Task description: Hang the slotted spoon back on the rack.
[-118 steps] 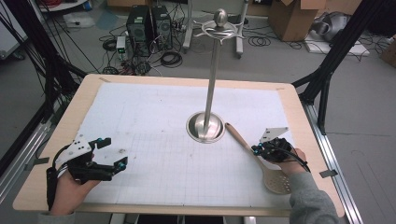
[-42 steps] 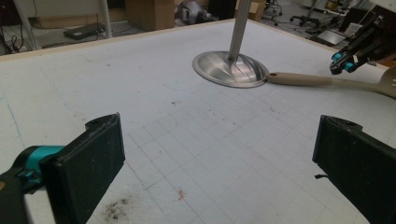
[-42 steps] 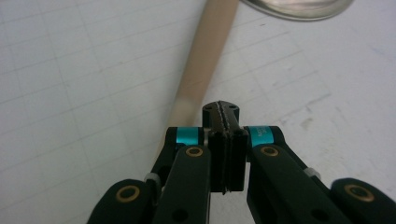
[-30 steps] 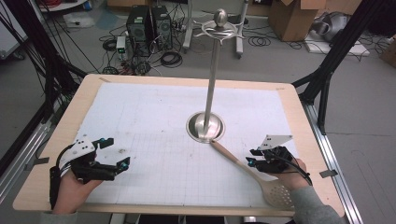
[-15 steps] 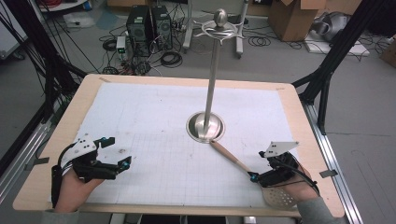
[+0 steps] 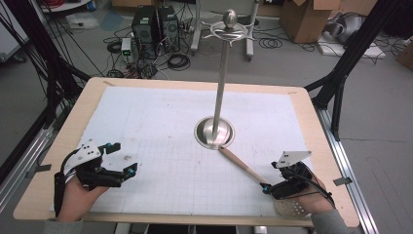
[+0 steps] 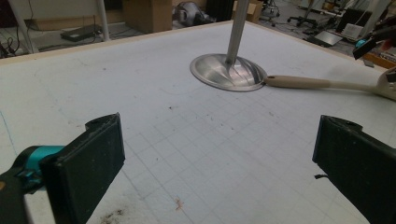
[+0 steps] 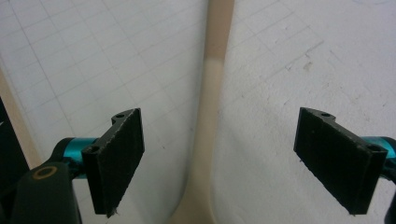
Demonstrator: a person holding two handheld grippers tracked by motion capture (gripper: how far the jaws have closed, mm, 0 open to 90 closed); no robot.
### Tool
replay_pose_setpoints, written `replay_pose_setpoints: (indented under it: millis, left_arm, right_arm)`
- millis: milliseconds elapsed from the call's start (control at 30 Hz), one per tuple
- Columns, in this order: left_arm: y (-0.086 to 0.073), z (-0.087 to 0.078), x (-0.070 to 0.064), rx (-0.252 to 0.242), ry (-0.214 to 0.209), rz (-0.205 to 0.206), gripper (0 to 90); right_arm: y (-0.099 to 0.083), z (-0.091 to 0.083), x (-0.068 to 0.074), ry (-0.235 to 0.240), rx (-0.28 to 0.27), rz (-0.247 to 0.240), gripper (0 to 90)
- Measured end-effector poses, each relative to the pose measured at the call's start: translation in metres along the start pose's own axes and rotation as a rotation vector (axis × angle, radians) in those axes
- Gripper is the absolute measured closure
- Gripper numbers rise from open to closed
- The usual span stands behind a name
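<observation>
A spatula with a wooden handle (image 6: 241,165) and a beige slotted head (image 6: 291,208) lies flat on the white grid mat (image 6: 160,122). Its handle tip touches the round base (image 6: 214,132) of a tall metal stand (image 6: 221,83) with hooks on top. My right gripper (image 6: 269,178) hovers open over the spatula's neck (image 8: 210,93), one jaw on each side and neither touching it. My left gripper (image 6: 124,157) rests open near the mat's front left with nothing between its pads (image 7: 88,163). The left gripper view shows the base (image 7: 229,72) and handle (image 7: 299,83) ahead.
The wooden table edge (image 6: 321,146) runs close to the right hand, and the spatula head reaches the front edge. Black frame legs (image 6: 341,73) stand at the table's corners. Computers (image 6: 151,24), cables and cardboard boxes (image 6: 302,17) sit on the floor beyond.
The spatula has shifted toward the front edge, and its handle tip now touches the stand base. My right gripper moved back along the handle toward the head. The left gripper barely moved.
</observation>
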State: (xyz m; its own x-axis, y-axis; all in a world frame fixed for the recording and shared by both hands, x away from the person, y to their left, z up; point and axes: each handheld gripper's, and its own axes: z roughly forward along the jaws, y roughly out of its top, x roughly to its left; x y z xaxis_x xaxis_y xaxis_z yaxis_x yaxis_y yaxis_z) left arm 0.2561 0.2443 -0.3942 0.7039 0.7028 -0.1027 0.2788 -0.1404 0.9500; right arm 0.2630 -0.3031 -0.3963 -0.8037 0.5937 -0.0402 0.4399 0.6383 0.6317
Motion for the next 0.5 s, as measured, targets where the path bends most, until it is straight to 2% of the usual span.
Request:
replay_pose_setpoints:
  millis: [300,367,500]
  left_arm:
    - [0.0005,0.0023,-0.0011,0.001,-0.007,0.001,2.7]
    - [0.0004,0.0024,-0.0011,0.001,-0.006,0.001,2.7]
    - [0.0,0.0026,-0.0009,0.003,-0.008,0.001,2.7]
  right_arm:
    - [-0.0009,0.0034,0.0015,-0.006,0.03,0.007,16.3]
    - [-0.0008,0.0056,0.0026,-0.002,0.051,0.005,16.5]
    - [-0.0005,0.01,0.0024,-0.002,0.078,0.007,20.8]
